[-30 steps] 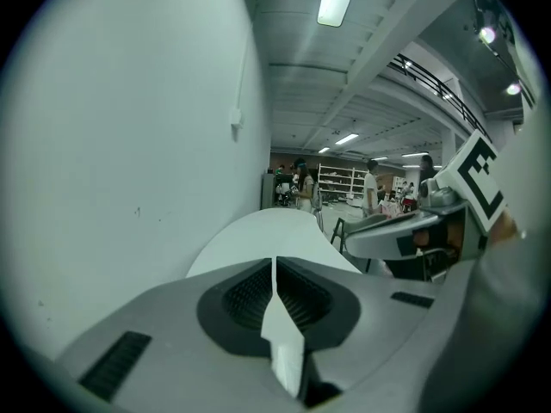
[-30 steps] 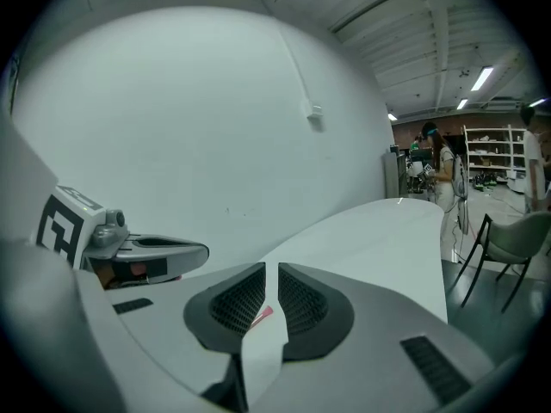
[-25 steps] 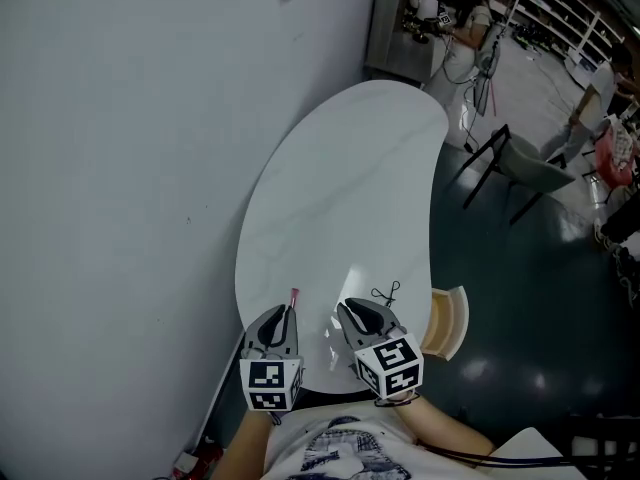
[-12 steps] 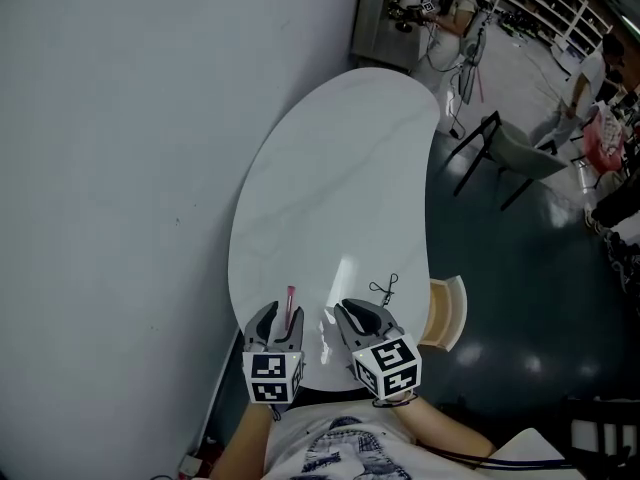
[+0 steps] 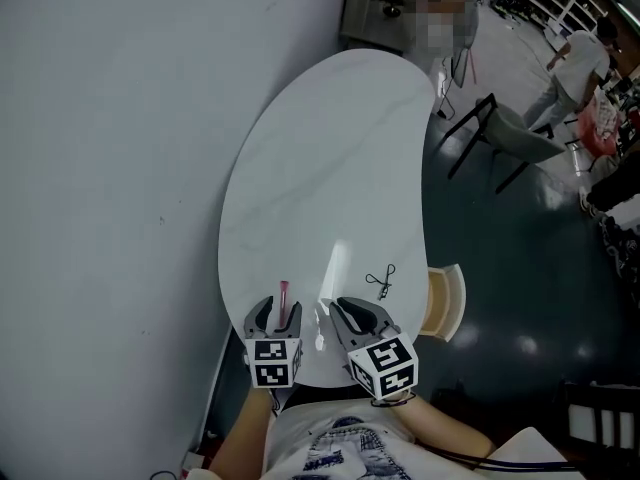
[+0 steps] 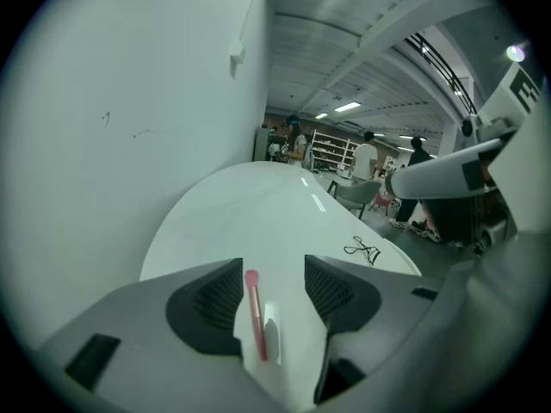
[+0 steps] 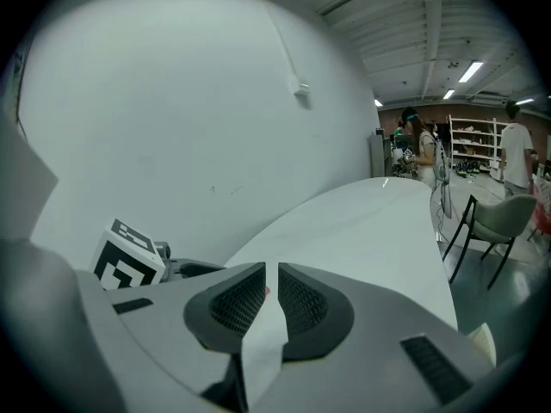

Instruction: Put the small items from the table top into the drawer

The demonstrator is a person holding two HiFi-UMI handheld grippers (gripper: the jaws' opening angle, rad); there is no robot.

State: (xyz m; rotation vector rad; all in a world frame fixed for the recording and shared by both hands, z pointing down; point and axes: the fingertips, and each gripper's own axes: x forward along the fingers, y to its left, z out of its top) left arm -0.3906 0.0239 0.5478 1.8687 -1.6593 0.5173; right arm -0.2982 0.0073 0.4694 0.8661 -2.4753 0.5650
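A thin pink stick (image 5: pixel 284 293) lies on the white oval table (image 5: pixel 330 168) near its front end. My left gripper (image 5: pixel 279 316) is low over it. Its jaws have just been opening and now stand wide on either side of the pink stick (image 6: pixel 254 312), without touching it; the left gripper (image 6: pixel 274 289) holds nothing. A black eyelash curler (image 5: pixel 381 280) lies to the right, near the table's edge, and also shows as the eyelash curler (image 6: pixel 365 250) ahead. My right gripper (image 5: pixel 350 311) hovers between stick and curler. The right gripper (image 7: pixel 271 299) shows only a thin slit between its pads, with nothing in it.
An open wooden drawer (image 5: pixel 447 306) juts out below the table's right edge. A grey wall (image 5: pixel 110 148) runs along the left. A chair (image 5: pixel 515 143) and people stand on the dark floor at the back right.
The left gripper has dropped toward the table and its jaws have spread from shut to wide, now flanking the pink stick. The right gripper has barely shifted.
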